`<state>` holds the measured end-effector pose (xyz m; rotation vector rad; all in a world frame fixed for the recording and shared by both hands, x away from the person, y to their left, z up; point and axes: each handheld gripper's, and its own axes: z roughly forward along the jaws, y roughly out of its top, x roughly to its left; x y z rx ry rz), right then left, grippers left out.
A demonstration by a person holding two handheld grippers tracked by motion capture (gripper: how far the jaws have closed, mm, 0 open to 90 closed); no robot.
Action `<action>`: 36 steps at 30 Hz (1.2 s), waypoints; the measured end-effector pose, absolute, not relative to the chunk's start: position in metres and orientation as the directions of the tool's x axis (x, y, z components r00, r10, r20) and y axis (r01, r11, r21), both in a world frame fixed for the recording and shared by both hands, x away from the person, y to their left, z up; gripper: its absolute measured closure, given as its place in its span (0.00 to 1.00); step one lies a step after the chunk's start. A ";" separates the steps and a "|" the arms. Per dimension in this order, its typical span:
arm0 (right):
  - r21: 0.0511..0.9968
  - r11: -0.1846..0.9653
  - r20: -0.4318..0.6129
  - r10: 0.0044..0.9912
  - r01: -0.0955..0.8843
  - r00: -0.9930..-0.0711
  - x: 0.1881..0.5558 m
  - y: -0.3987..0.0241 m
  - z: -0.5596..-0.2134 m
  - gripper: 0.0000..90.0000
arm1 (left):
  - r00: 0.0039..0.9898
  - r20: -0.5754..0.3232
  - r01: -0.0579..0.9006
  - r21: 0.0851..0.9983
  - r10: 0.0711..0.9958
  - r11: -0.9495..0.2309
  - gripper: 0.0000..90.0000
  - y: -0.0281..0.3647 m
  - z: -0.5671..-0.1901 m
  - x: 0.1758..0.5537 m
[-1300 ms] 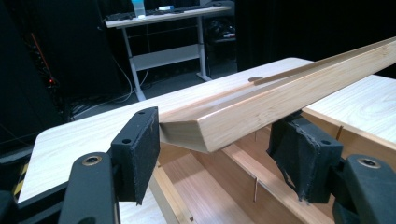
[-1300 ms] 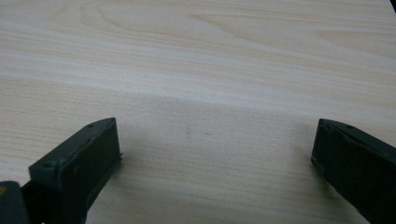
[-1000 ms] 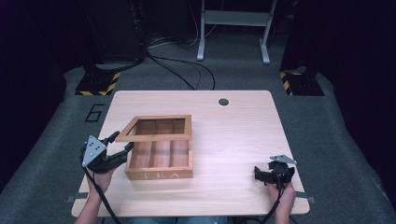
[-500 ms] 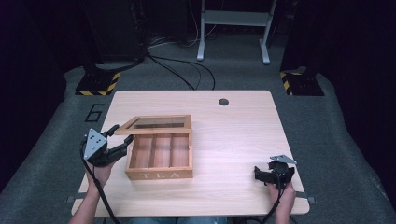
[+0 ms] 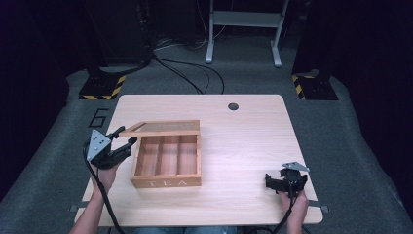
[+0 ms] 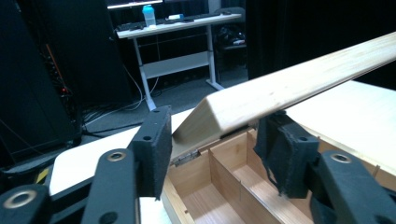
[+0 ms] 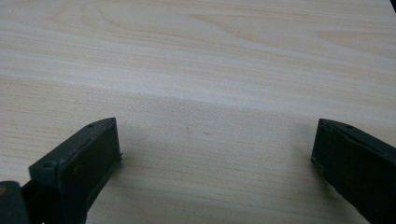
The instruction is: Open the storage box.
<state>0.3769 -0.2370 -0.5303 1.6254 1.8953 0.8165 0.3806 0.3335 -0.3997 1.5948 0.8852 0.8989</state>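
Note:
A wooden tea box (image 5: 165, 183) with three compartments stands on the table's left half, its hinged lid (image 5: 160, 127) partly raised. My left gripper (image 5: 125, 136) is at the box's left end. Its jaws have just been closing with the lid's hinge corner between them. In the left gripper view the left pad (image 6: 156, 149) meets the end of the lid (image 6: 289, 88), and the right pad (image 6: 285, 154) sits under the lid's edge, inside the box (image 6: 224, 186). My right gripper (image 5: 269, 182) rests near the front right corner, open (image 7: 215, 154) over bare wood (image 7: 196, 56).
The table (image 5: 243, 136) has a round cable hole (image 5: 233, 106) near its far edge. Cables cross the dark floor behind it. Yellow-and-black striped bases (image 5: 102, 87) (image 5: 311, 87) stand off both far corners. A white desk frame (image 5: 243, 19) stands farther back.
The lid's front edge has risen from nearly flat to clearly raised. My left gripper has shifted slightly at the box's left end. The right gripper has not moved.

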 end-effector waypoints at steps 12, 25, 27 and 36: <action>0.724 0.103 0.005 0.988 0.682 -0.154 0.377 -0.237 -0.530 0.01 | 0.447 0.098 0.111 0.980 0.889 -0.163 0.63 0.340 -0.386 0.391; 0.724 0.103 0.005 0.988 0.682 -0.154 0.377 -0.237 -0.530 0.01 | 0.441 0.069 0.136 0.980 0.895 -0.143 0.69 0.342 -0.373 0.403; 0.724 0.103 0.005 0.988 0.682 -0.154 0.377 -0.237 -0.530 0.01 | 0.443 0.067 0.145 0.979 0.894 -0.145 0.69 0.342 -0.370 0.405; 0.724 0.103 0.005 0.988 0.682 -0.154 0.377 -0.237 -0.530 0.01 | 0.444 0.052 0.168 0.976 0.894 -0.140 0.69 0.343 -0.359 0.418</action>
